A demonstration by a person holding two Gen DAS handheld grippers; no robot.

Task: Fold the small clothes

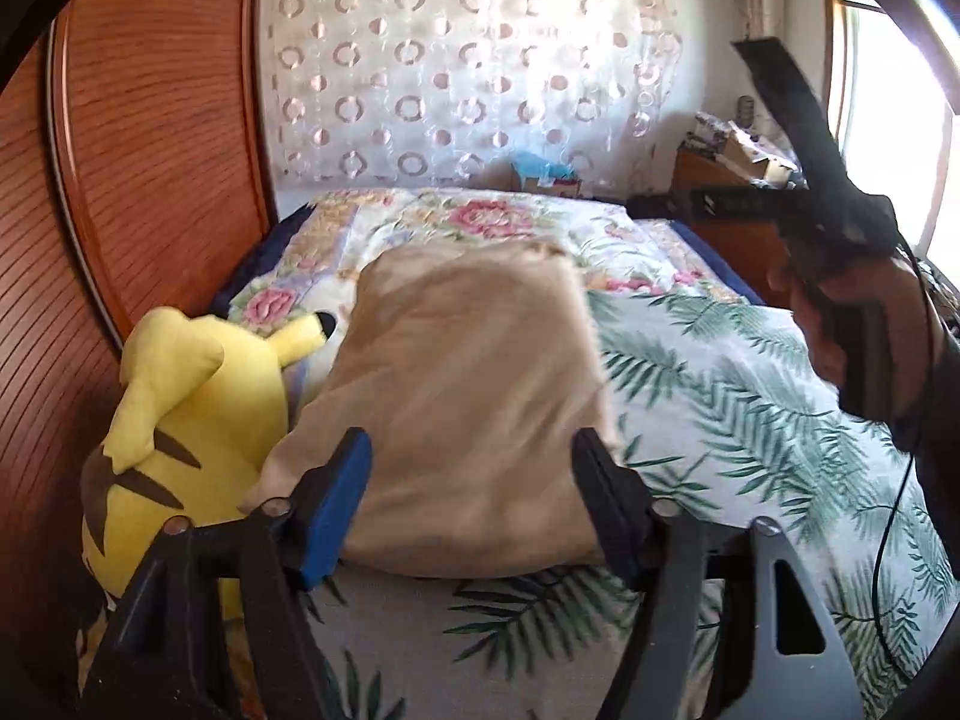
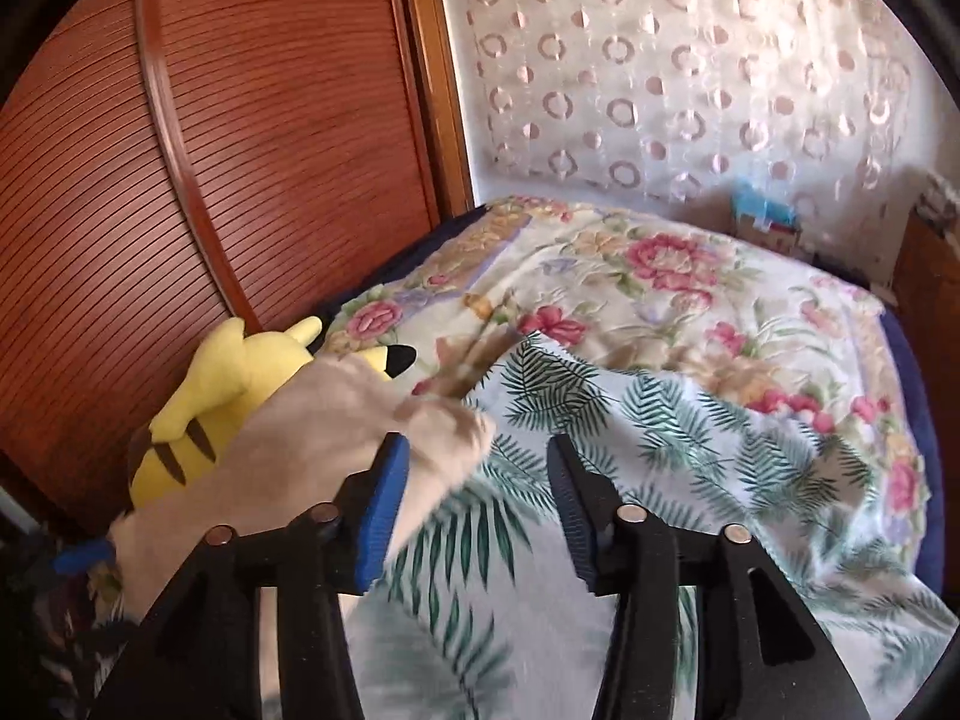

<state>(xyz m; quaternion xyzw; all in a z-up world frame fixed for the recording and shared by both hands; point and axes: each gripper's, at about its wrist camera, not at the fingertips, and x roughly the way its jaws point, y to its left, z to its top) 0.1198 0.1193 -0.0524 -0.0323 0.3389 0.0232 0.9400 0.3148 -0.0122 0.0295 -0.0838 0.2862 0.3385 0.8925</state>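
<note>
Bed (image 1: 750, 396), leaf-print cover | beige garment (image 1: 468, 396) folded, beside yellow plush toy (image 1: 198, 420) | left gripper (image 1: 471, 480) and right gripper (image 2: 477, 498) released, jaws apart, grasping nothing | fold apparently finished; stowing left.

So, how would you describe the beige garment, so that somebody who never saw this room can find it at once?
Start at the bed with the leaf-print cover, beside the ribbed wooden wardrobe. On its wardrobe side sits a yellow plush toy, and right next to it lies the beige garment. It is the only plain, unpatterned cloth there, a soft folded bundle.
</note>
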